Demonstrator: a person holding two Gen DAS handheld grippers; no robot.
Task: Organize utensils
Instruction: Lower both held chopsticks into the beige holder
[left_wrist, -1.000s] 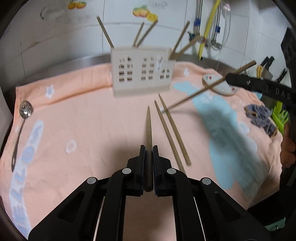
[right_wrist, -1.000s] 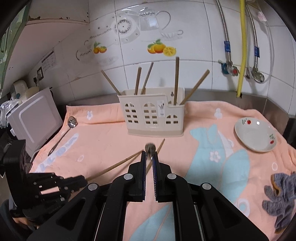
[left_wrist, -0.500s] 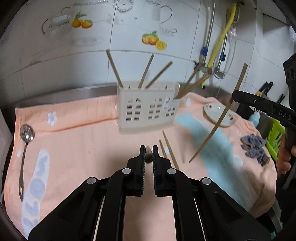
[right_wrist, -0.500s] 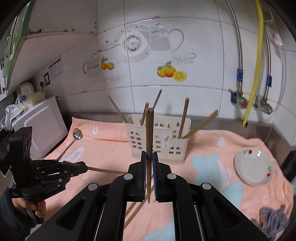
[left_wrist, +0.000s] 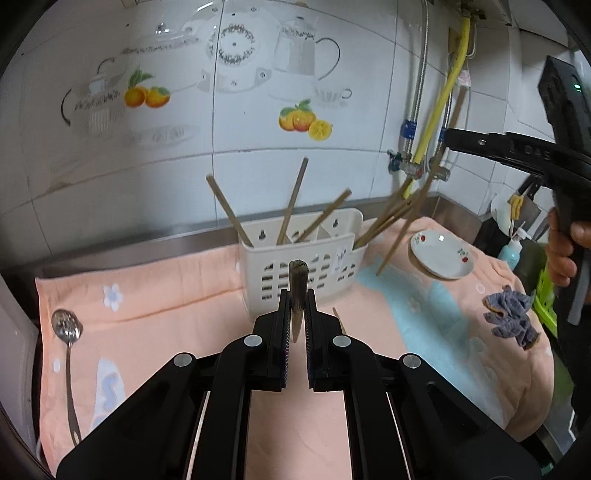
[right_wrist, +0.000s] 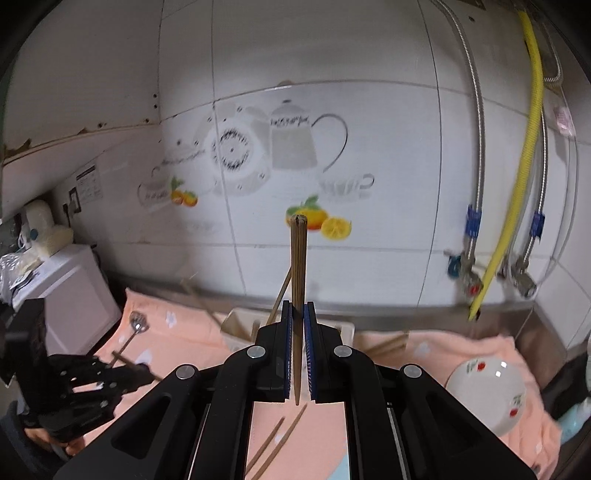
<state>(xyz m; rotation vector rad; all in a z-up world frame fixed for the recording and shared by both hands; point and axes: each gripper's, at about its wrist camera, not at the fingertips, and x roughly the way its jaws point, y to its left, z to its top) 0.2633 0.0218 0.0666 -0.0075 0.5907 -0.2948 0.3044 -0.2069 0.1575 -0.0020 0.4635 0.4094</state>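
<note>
A white plastic utensil holder (left_wrist: 303, 254) stands on the peach towel (left_wrist: 155, 314) by the wall, with several wooden chopsticks leaning in it. My left gripper (left_wrist: 296, 306) is shut on a wooden chopstick (left_wrist: 297, 291), held in the air in front of the holder. My right gripper (right_wrist: 297, 317) is shut on another chopstick (right_wrist: 297, 280), held upright above the holder (right_wrist: 240, 332). In the left wrist view the right gripper (left_wrist: 448, 142) holds its chopstick (left_wrist: 410, 221) over the holder's right end. Two loose chopsticks (right_wrist: 277, 443) lie on the towel.
A steel slotted spoon (left_wrist: 68, 343) lies at the towel's left edge. A small white dish (left_wrist: 443, 253) and a grey-blue cloth (left_wrist: 511, 315) sit on the right. Hoses and taps (right_wrist: 495, 266) hang on the tiled wall. A white appliance (right_wrist: 66, 291) stands at left.
Both grippers have risen from the towel, each carrying its chopstick. The right chopstick swung from slanted to upright and moved over the holder. The left chopstick now points end-on at the camera.
</note>
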